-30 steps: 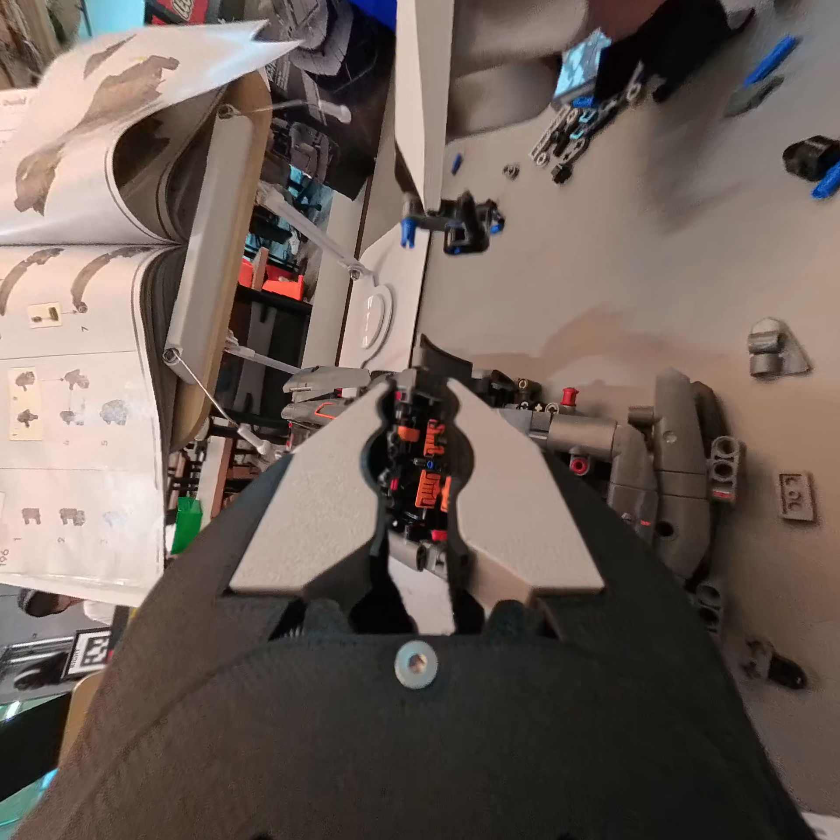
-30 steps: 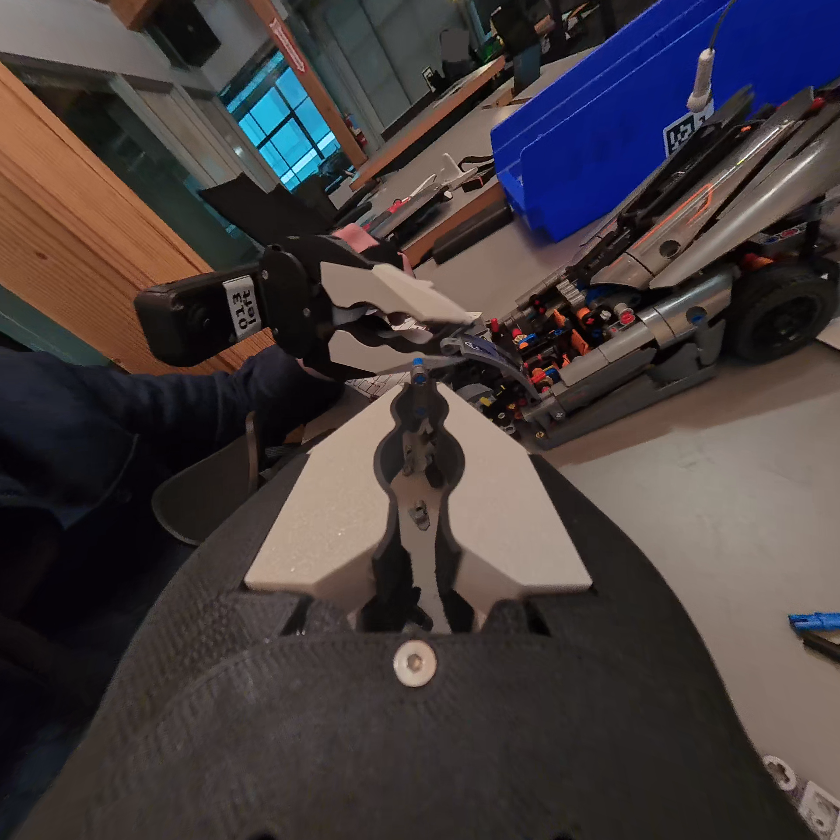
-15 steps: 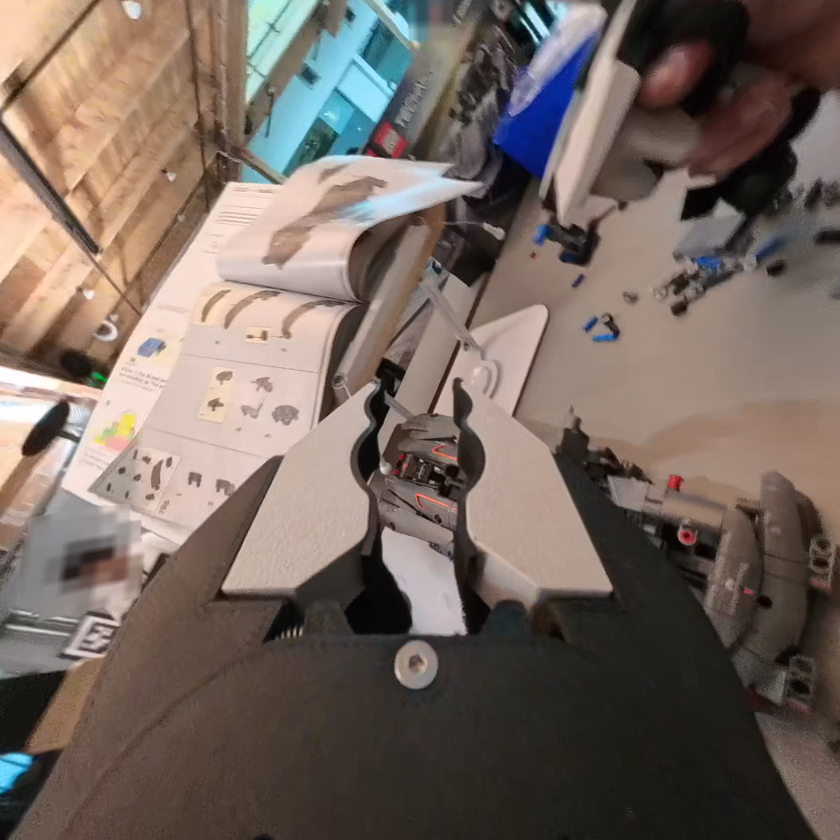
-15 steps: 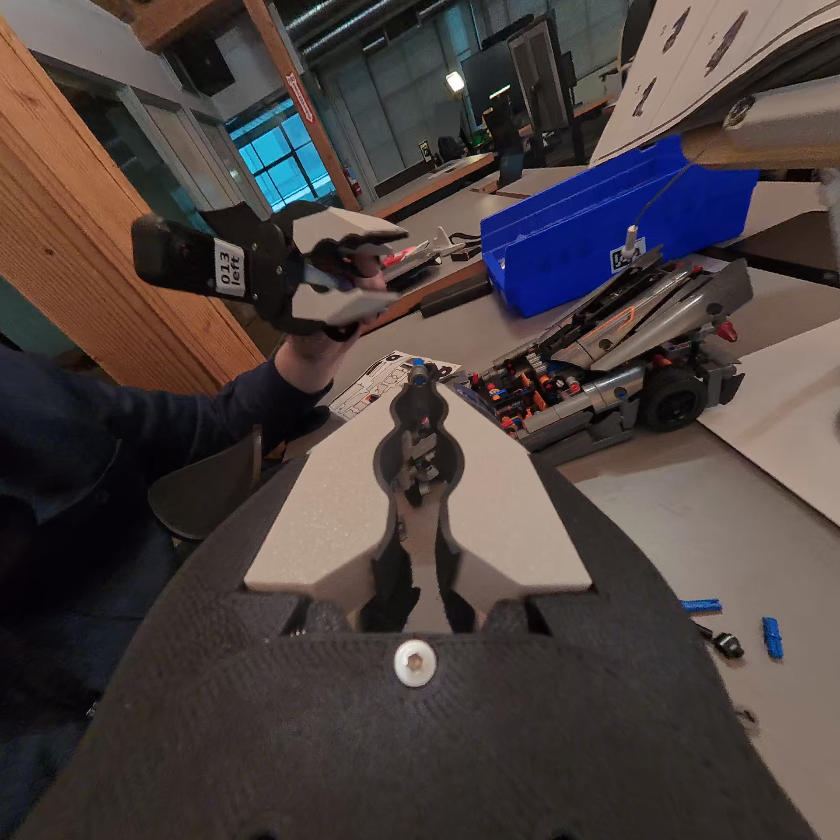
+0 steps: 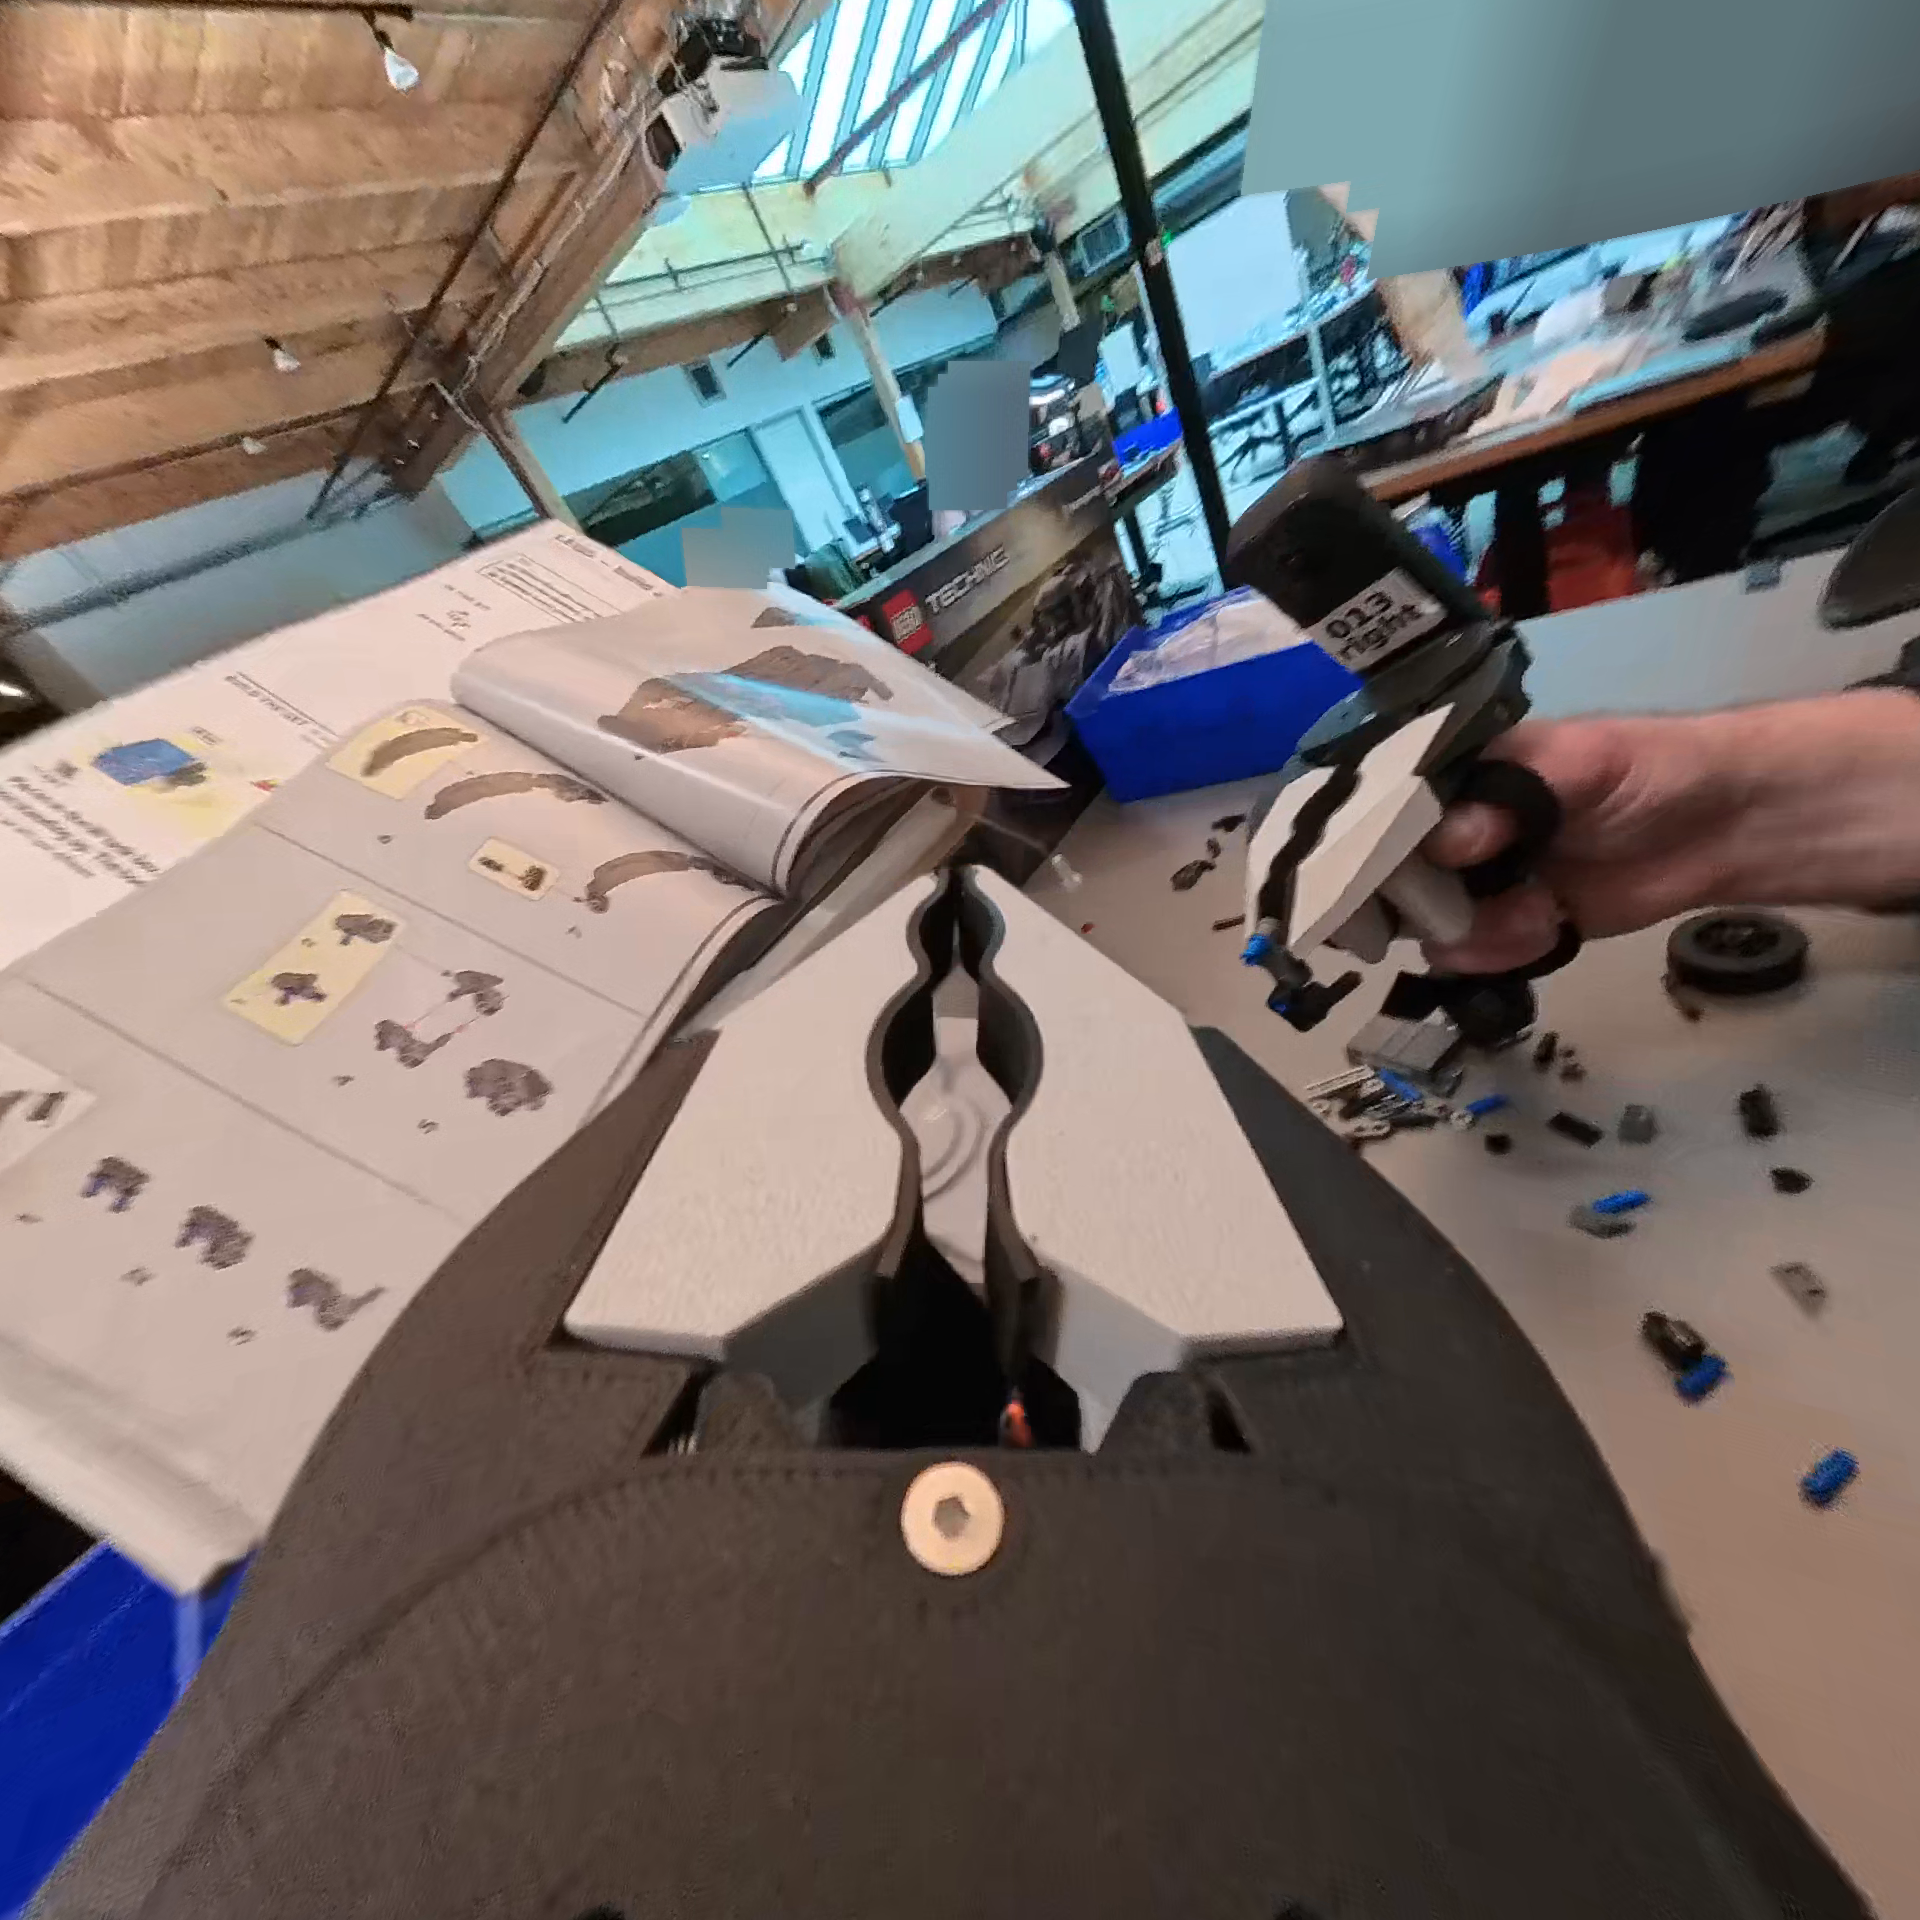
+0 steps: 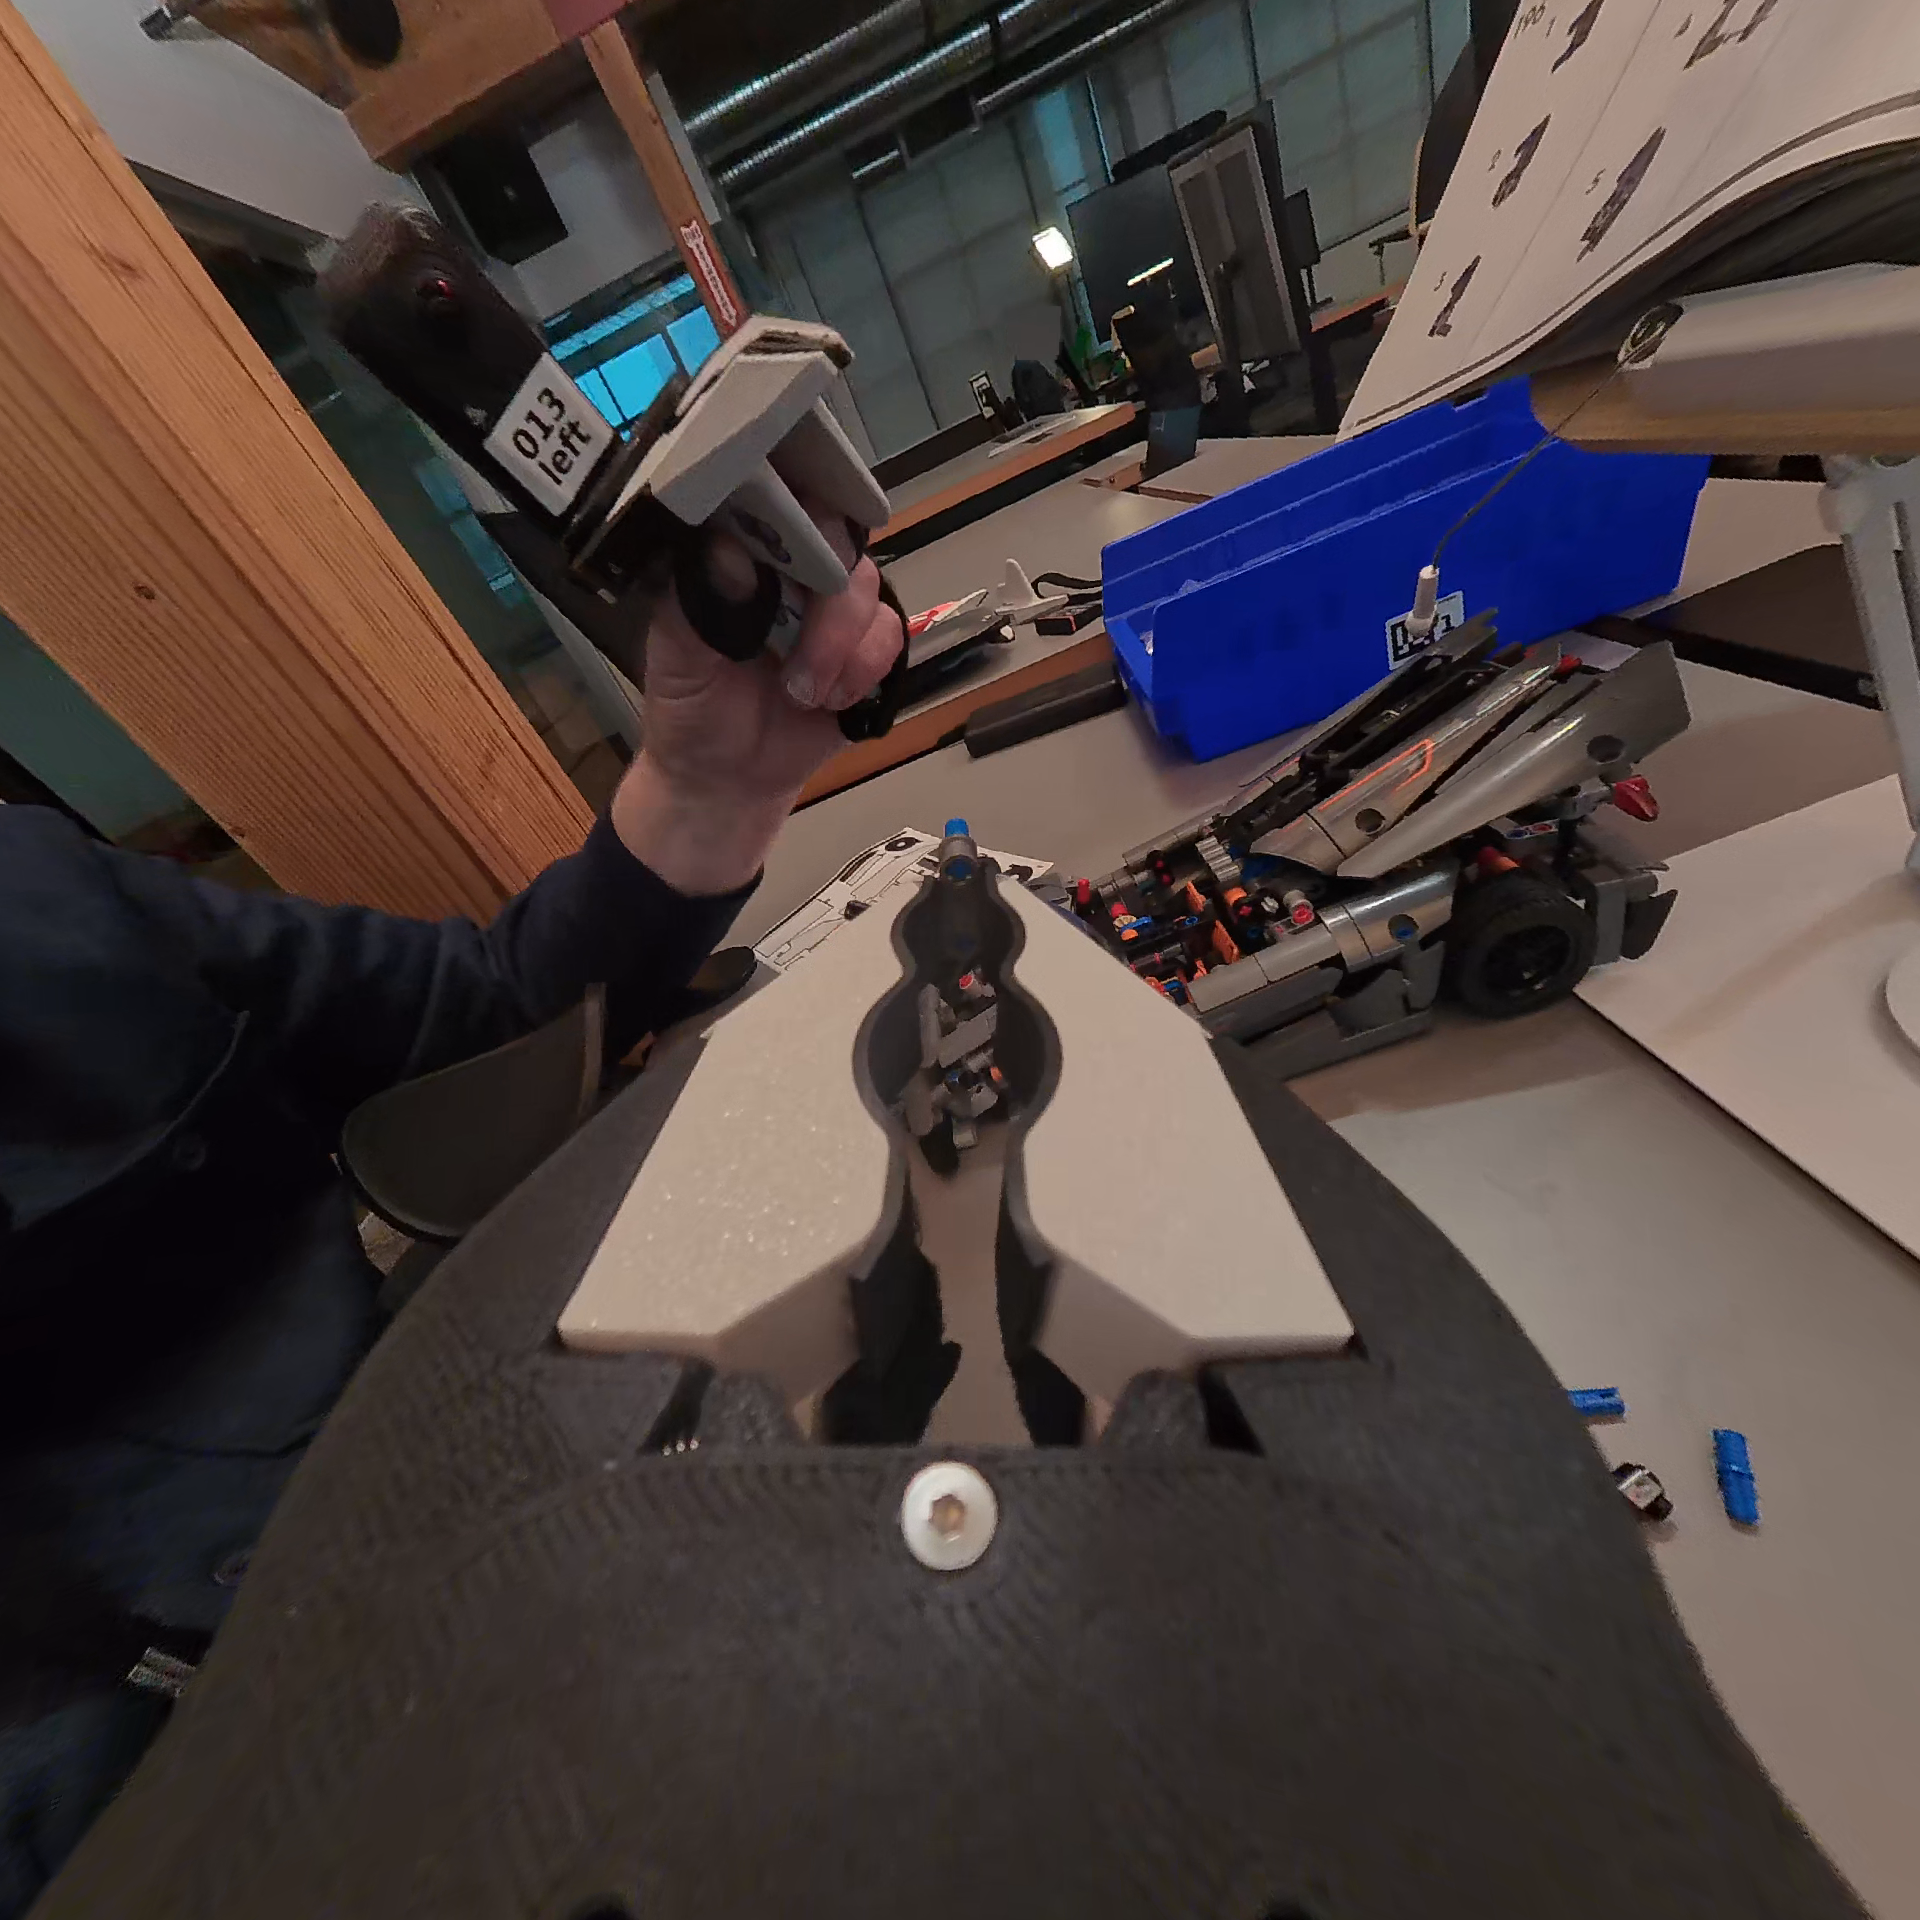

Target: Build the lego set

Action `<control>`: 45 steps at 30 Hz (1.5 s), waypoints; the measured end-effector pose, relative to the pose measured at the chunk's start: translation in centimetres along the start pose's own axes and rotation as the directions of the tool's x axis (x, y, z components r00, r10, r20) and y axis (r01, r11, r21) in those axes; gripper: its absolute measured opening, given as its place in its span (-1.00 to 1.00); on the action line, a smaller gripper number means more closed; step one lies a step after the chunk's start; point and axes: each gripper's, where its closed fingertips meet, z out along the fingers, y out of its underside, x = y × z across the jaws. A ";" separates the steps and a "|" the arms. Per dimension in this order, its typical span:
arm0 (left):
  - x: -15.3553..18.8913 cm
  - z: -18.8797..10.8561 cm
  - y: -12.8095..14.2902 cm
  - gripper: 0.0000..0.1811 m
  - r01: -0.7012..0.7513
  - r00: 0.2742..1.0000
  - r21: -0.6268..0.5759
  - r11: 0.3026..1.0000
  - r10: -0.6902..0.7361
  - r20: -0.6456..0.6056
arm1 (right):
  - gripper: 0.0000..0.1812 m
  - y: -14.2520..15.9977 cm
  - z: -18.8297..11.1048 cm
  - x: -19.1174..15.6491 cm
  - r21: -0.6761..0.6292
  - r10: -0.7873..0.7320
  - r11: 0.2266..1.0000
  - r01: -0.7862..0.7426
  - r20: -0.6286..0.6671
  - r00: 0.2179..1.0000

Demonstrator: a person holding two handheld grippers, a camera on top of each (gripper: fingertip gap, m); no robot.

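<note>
My left gripper (image 5: pixel 951 888) is shut with nothing between its fingertips, raised in front of the open instruction booklet (image 5: pixel 416 935). In the right wrist view it (image 6: pixel 769 436) is held high in a hand, above and left of the grey lego car (image 6: pixel 1434 862), fingers together. My right gripper (image 6: pixel 956 883) is shut on a small dark grey lego piece with blue pins (image 6: pixel 957 850) that sticks out past the tips. The left wrist view shows the same gripper (image 5: pixel 1273 935) gripping that piece (image 5: pixel 1299 982) above the table.
A blue bin (image 6: pixel 1299 623) stands behind the car, and the booklet on its stand (image 6: pixel 1662 156) overhangs at the upper right. Several loose small parts (image 5: pixel 1610 1143) and a black wheel (image 5: pixel 1735 951) lie on the table. A sticker sheet (image 6: pixel 883 883) lies by the car. Blue pins (image 6: pixel 1735 1475) lie at the right. The gap from one gripper's tips to the other's is roughly 12 cm. To reach the black wheel (image 5: pixel 1735 951) in a straight line is about 25 cm for my right fingers, about 35 cm for my left.
My left gripper left the car, opened wider, rose and swung towards the booklet, then shut on nothing. The right gripper kept hold of its piece and drew back from the car.
</note>
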 end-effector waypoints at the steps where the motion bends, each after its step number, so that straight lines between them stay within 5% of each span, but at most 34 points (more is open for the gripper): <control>1: 0.2 0.2 0.2 -1.00 0.025 1.000 0.006 1.000 -0.025 -0.016 | -0.95 0.0 0.0 0.0 0.002 0.002 1.000 -0.002 0.002 1.000; 6: 2.4 0.9 1.7 -1.00 0.099 0.984 -0.006 0.995 -0.098 -0.148 | -0.95 0.2 0.1 -0.1 -0.007 -0.006 1.000 0.006 0.003 1.000; 12: 3.1 2.1 4.3 -0.83 0.093 0.980 -0.075 0.993 -0.105 -0.168 | -0.95 0.8 0.3 0.3 -0.032 -0.012 0.999 0.012 -0.013 1.000; 16: 2.9 2.1 4.7 -0.89 0.106 0.981 -0.086 0.991 -0.118 -0.155 | -0.95 1.0 0.4 0.3 -0.040 -0.015 0.999 0.014 -0.015 1.000; 24: 1.1 1.3 3.2 -1.00 0.169 0.981 0.046 0.985 -0.163 -0.107 | -0.96 1.2 0.7 0.2 -0.044 -0.014 0.999 0.013 -0.012 1.000; 29: 0.7 1.2 2.8 -0.40 0.230 0.969 0.105 0.967 -0.218 -0.121 | -0.95 1.4 0.8 0.3 -0.052 -0.014 0.999 0.013 -0.013 1.000; 30: 0.7 1.3 2.9 -0.42 0.223 0.970 0.098 0.970 -0.212 -0.116 | -0.95 1.4 0.8 0.3 -0.053 -0.013 0.999 0.013 -0.013 1.000; 33: 1.4 1.4 4.0 -1.00 0.128 0.987 0.043 0.991 -0.122 -0.106 | -0.95 1.4 0.8 0.4 -0.055 -0.016 0.998 0.016 -0.014 1.000; 38: 2.1 1.8 4.4 -1.00 0.131 0.983 0.023 0.991 -0.127 -0.130 | -0.95 1.5 0.8 0.4 -0.056 -0.018 0.998 0.017 -0.013 1.000; 41: 1.5 2.1 4.6 -0.55 0.151 0.984 0.027 0.988 -0.148 -0.096 | -0.95 1.4 0.7 0.4 -0.056 -0.022 0.998 0.021 -0.015 1.000; 45: 0.8 2.4 5.9 -0.51 0.142 0.988 -0.032 0.989 -0.143 -0.053 | -0.95 1.3 0.6 0.5 -0.054 -0.024 0.998 0.023 -0.019 1.000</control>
